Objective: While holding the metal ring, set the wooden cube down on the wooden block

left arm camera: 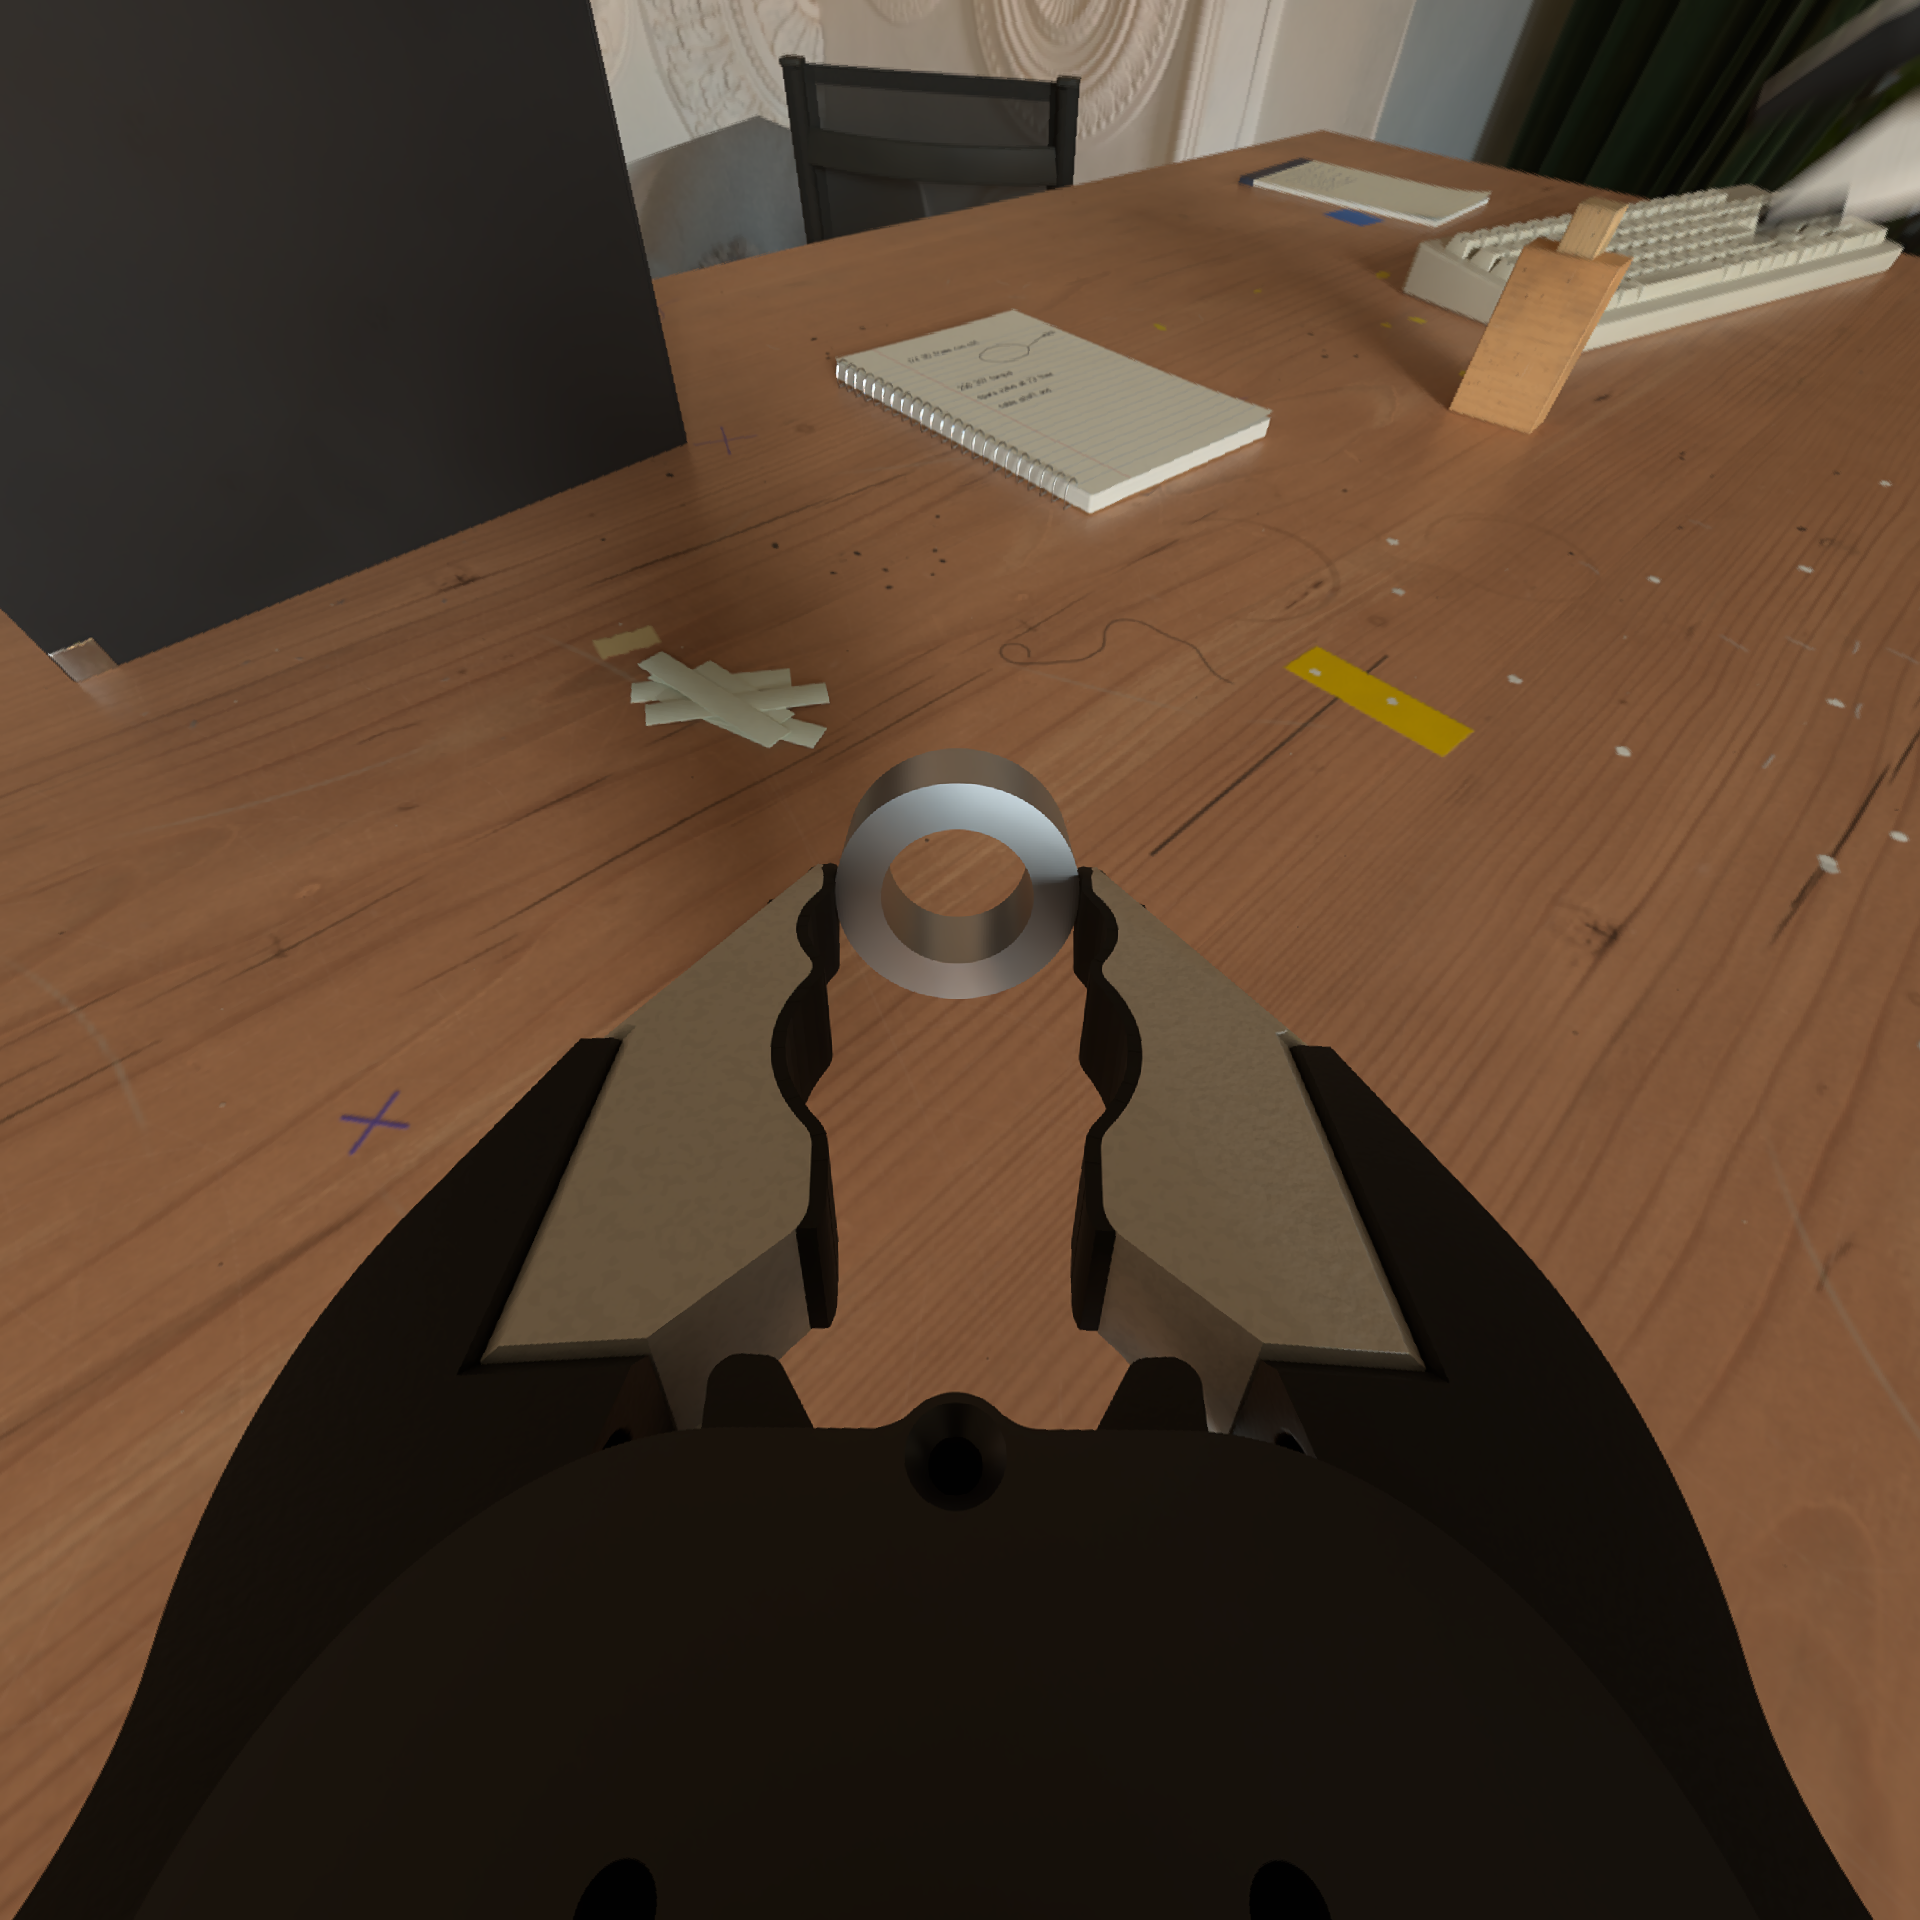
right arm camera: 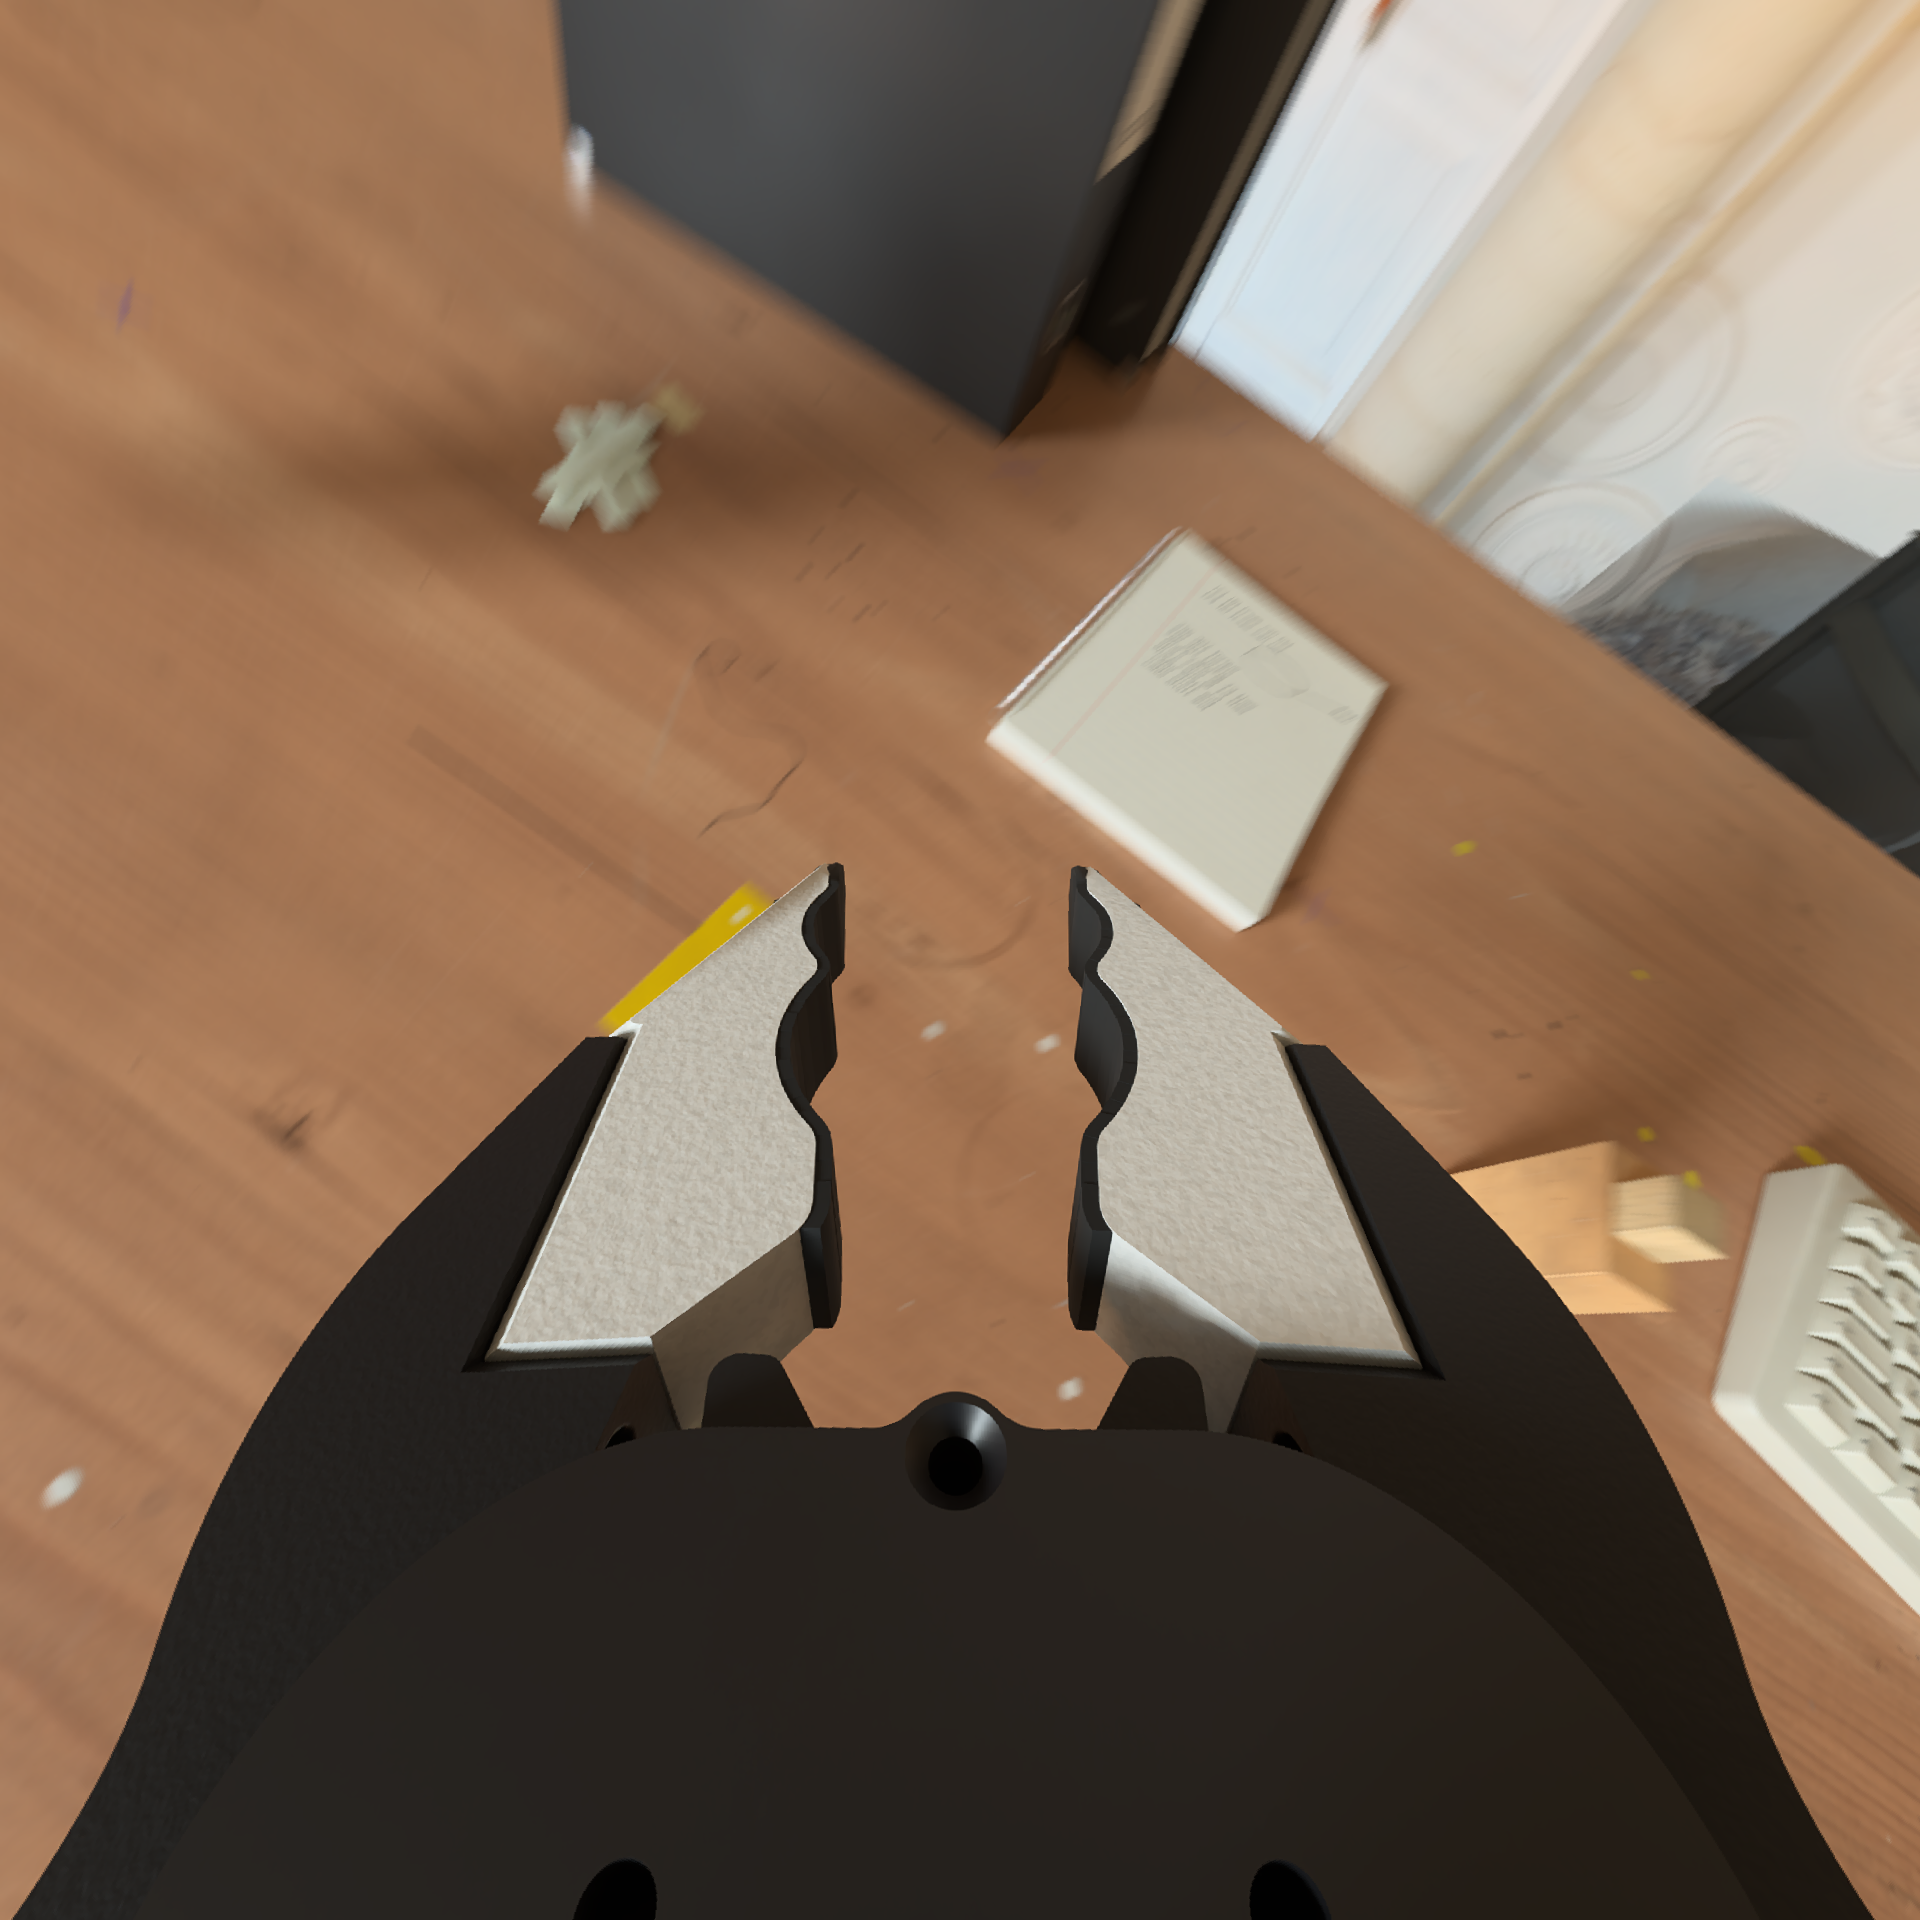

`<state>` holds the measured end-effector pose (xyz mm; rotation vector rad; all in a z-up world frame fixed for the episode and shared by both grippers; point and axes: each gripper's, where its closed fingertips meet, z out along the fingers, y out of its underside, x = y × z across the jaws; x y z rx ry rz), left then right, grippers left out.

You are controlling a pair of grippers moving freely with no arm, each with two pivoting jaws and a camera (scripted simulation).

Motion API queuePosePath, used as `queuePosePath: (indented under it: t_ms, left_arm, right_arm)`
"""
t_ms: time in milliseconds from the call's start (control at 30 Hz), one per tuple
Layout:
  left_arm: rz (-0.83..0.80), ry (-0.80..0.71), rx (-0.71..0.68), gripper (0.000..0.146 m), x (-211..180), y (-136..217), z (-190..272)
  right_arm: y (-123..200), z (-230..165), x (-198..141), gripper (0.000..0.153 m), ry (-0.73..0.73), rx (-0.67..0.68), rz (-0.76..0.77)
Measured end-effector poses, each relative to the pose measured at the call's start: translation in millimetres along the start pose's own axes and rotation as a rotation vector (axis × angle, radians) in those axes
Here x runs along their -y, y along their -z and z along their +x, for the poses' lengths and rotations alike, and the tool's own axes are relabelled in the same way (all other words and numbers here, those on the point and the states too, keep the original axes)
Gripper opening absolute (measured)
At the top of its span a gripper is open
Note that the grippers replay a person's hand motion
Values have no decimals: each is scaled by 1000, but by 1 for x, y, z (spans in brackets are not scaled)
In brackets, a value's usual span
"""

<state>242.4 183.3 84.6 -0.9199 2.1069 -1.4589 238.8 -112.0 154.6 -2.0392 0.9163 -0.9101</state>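
My left gripper [left arm camera: 956, 883] is shut on the metal ring [left arm camera: 956, 982] and holds it by its sides above the wooden table [left arm camera: 1351, 1039], with the hole facing the camera. The tall wooden block [left arm camera: 1538, 332] stands at the far right in front of a keyboard. The small wooden cube [left arm camera: 1595, 229] rests on top of the block, slightly tilted. My right gripper [right arm camera: 956, 883] is open and empty above the table. In the blurred right wrist view the block [right arm camera: 1538, 1216] and the cube [right arm camera: 1662, 1226] lie to its right, apart from the fingers.
A spiral notebook [left arm camera: 1049, 405] lies mid-table and a beige keyboard [left arm camera: 1683, 260] sits behind the block. A pile of paper strips [left arm camera: 727, 701] and a yellow tape strip [left arm camera: 1377, 701] lie near the ring. A dark box [left arm camera: 312, 312] stands at the left, a chair [left arm camera: 925, 145] behind.
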Motion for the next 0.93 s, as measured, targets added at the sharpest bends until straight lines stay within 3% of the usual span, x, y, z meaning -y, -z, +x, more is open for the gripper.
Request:
queuePosePath:
  t_ms: [100,233,333,367,500,700,800,933]
  left_arm:
    - [-7,-6,-18,45,-4,-1,3]
    - [-12,-37,-23,45,-8,-6,7]
    - [-20,-42,-13,45,-11,-7,7]
    - [-16,-34,-14,45,-12,-7,6]
    - [-20,-18,-23,45,-13,-8,7]
    - [-28,-20,-33,45,-15,-8,9]
    - [-37,-17,-42,45,-15,-9,10]
    - [-49,-23,-52,45,-17,-10,14]
  right_arm:
    - [-21,-49,-40,42,90,5,-164]
    - [-50,-52,-80,36,128,-57,-325]
    - [-56,-42,-71,3,161,-124,-347]
    - [-54,-35,-61,1,180,-143,-346]
    - [-28,29,2,0,167,-277,-233]
    - [63,185,83,1,75,-551,-118]
    - [87,242,85,0,67,-602,-200]
    - [61,260,43,0,75,-478,-418]
